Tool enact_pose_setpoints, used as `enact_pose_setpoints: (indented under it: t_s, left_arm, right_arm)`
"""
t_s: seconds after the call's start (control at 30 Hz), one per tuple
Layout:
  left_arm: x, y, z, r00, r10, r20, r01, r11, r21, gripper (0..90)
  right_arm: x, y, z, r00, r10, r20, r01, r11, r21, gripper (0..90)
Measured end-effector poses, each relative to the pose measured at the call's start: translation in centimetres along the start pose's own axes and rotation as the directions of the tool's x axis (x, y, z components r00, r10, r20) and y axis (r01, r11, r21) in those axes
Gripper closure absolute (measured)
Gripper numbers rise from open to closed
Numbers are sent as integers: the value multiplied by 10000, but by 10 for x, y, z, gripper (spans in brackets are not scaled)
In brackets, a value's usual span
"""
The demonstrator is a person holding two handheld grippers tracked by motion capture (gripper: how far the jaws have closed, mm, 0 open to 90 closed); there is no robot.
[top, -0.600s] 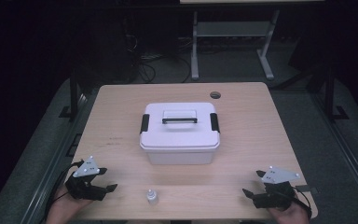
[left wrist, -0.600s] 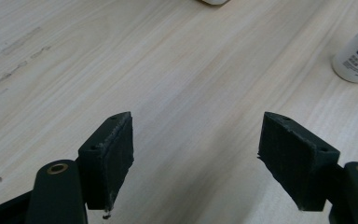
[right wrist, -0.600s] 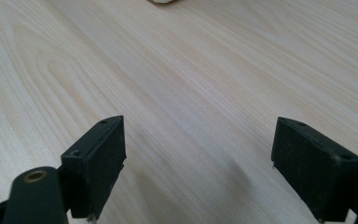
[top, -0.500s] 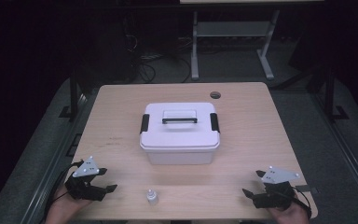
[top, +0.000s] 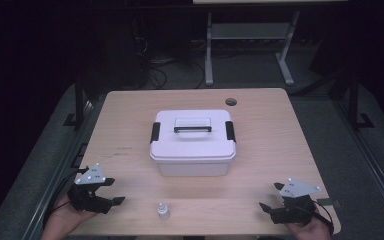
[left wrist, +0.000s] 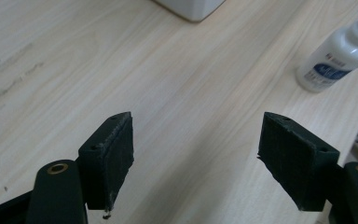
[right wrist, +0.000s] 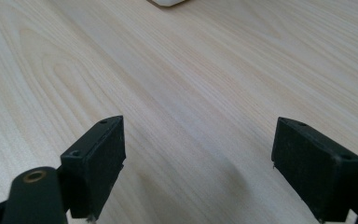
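Note:
A white lidded box [top: 192, 141] with a black handle and black side latches stands in the middle of the wooden table [top: 270, 130]. A small white bottle [top: 163, 210] stands near the front edge; in the left gripper view the bottle [left wrist: 338, 60] is at the upper right and the box corner [left wrist: 191, 7] at the top. My left gripper [top: 114, 192] rests at the front left, open and empty, jaws [left wrist: 198, 168] wide over bare wood. At the front right my right gripper [top: 266, 209] is open too, with nothing between its jaws [right wrist: 198, 168].
A round cable hole [top: 231, 101] sits in the table's far right area. Beyond the table stand a white frame's legs [top: 209, 55] and cables on a dark floor. Bare wood lies between the grippers and the box.

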State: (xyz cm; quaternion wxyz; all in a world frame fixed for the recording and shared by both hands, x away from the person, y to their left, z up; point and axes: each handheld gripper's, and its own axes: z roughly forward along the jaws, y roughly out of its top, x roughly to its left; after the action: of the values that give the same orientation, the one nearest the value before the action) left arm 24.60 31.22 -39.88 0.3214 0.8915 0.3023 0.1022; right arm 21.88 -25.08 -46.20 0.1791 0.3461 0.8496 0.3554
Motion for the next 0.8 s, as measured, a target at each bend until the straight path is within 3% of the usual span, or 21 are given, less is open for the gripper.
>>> enact_pose_setpoints:
  t_s: [0.27, 0.8]
  left_arm:
    - [1, 29, -15, 9999, 133, 91, -133, 9999, -3, 258]
    - [0, 97, -32, 9957, 925, 87, -927, 9951, 331, 261]
  right_arm:
    - [0, 0, 0, 10000, -6, -17, 6, 10000, -6, 169]
    - [0, 1, 1, 9999, -55, -108, 54, 10000, -62, 169]
